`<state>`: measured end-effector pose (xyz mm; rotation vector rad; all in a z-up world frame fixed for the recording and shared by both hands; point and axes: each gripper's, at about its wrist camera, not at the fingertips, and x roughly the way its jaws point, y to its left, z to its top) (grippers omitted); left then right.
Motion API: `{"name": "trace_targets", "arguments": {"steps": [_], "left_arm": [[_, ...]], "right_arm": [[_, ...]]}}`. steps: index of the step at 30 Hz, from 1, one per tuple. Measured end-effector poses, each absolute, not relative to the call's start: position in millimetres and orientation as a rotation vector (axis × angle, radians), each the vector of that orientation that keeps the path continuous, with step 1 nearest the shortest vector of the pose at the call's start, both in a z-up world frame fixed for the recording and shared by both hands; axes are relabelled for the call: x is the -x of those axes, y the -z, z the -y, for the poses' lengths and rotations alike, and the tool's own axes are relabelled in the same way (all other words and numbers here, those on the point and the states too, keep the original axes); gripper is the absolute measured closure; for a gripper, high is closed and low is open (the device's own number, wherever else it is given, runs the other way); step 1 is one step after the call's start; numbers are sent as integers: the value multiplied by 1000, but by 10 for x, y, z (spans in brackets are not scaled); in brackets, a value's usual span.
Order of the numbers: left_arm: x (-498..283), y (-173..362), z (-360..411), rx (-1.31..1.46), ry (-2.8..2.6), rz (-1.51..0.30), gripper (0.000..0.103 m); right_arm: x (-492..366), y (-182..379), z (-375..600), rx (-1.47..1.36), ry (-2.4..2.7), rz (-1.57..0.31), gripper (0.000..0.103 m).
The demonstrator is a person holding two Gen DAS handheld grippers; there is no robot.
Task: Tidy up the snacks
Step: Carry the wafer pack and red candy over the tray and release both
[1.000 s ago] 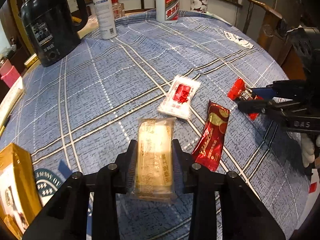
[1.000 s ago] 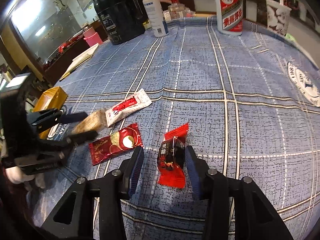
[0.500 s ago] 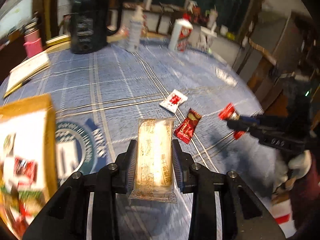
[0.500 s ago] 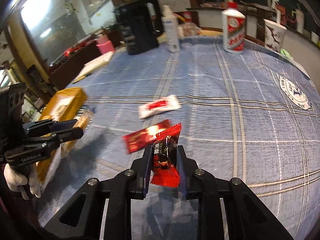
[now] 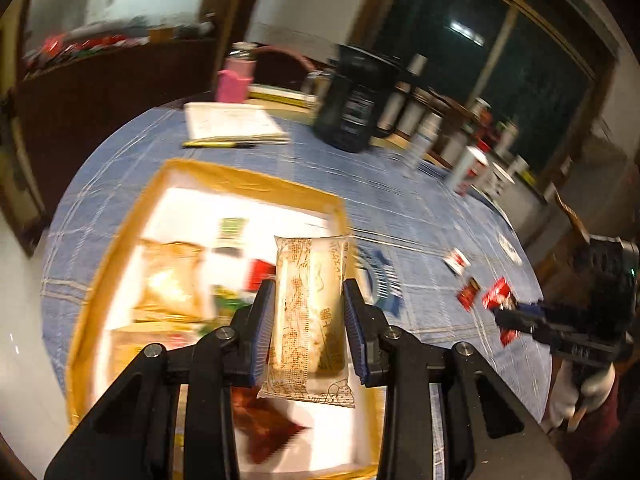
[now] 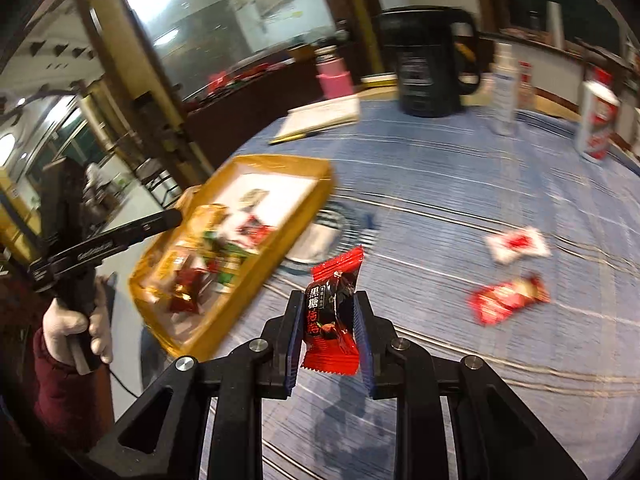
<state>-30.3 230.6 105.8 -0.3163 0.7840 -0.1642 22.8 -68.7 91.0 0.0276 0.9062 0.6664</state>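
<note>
Both tongs are clamped on snacks: the left gripper [image 5: 308, 316] squeezes a pale cake packet [image 5: 310, 312] held above the yellow box [image 6: 276, 248], while the right gripper [image 6: 328, 320] pinches a red-and-black candy [image 6: 332, 312] over the blue tablecloth [image 6: 460, 184] just beside that box. Well right of the box lie a white-and-red packet [image 6: 518, 245] and a red wrapper [image 6: 506, 298], with a black kettle [image 6: 430, 64] beyond it.

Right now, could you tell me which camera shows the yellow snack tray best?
The right wrist view: the whole yellow snack tray shows, all four walls, wrappers inside. In the left wrist view the tray is closer but blurred, cut off below, and partly hidden by the left claw and its pale packet.
</note>
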Motion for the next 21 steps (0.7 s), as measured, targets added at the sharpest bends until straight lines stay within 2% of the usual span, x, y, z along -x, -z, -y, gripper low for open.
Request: {"name": "trace_targets", "arguments": {"steps": [10, 21], "left_arm": [[-297, -702, -2805, 439, 107, -893, 72], [-575, -497, -2974, 542, 128, -915, 69]], "right_arm": [[-699, -721, -593, 25, -723, -959, 78], [-1227, -373, -1023, 21, -673, -1016, 76]]}}
